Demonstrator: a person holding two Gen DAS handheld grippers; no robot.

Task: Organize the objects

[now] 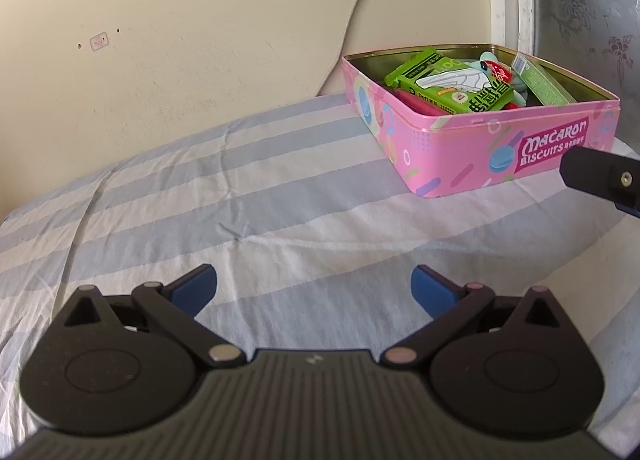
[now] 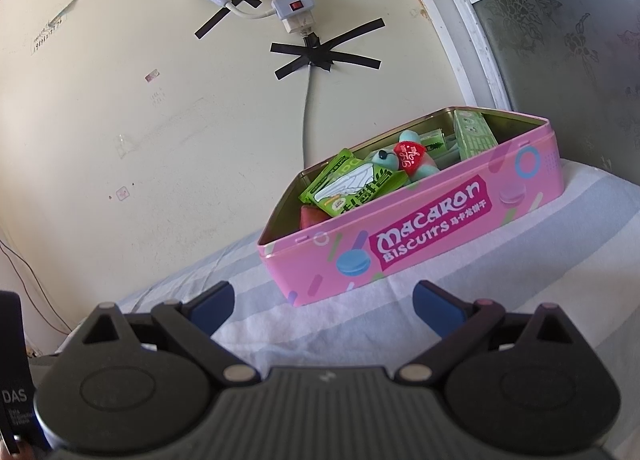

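A pink biscuit tin (image 2: 404, 244) is seen standing lidless on a bed covered by a blue-and-white striped sheet (image 1: 248, 195), at the bed's far right corner, near the cream wall and a frosted window. The tin is already filled: a green snack packet (image 2: 352, 187), a pale teal plush toy (image 2: 408, 159) with a red tag, a light green carton (image 2: 474, 131) leaning against the far right wall of the tin, and something red beneath the packet.

The left tool (image 1: 314, 292) is held wide apart over bare sheet, well away from the tin, with nothing between its blue pads. The right tool (image 2: 324, 306) is likewise spread wide and empty, just before the tin's near long wall; part of it also shows at the right edge of the left view.

No loose item is visible on the sheet, so the sorting is judged to be nearly finished. The tin is judged to be thin, stiff metal, smooth and rather slippery, light even when loaded. If it is to be moved, a wall near a corner is best pinched over the rim, one pad inside and one outside. The packet is judged to be crinkly and crushable, the plush soft and forgiving. The soft mattress may let the tin tip under pressure.
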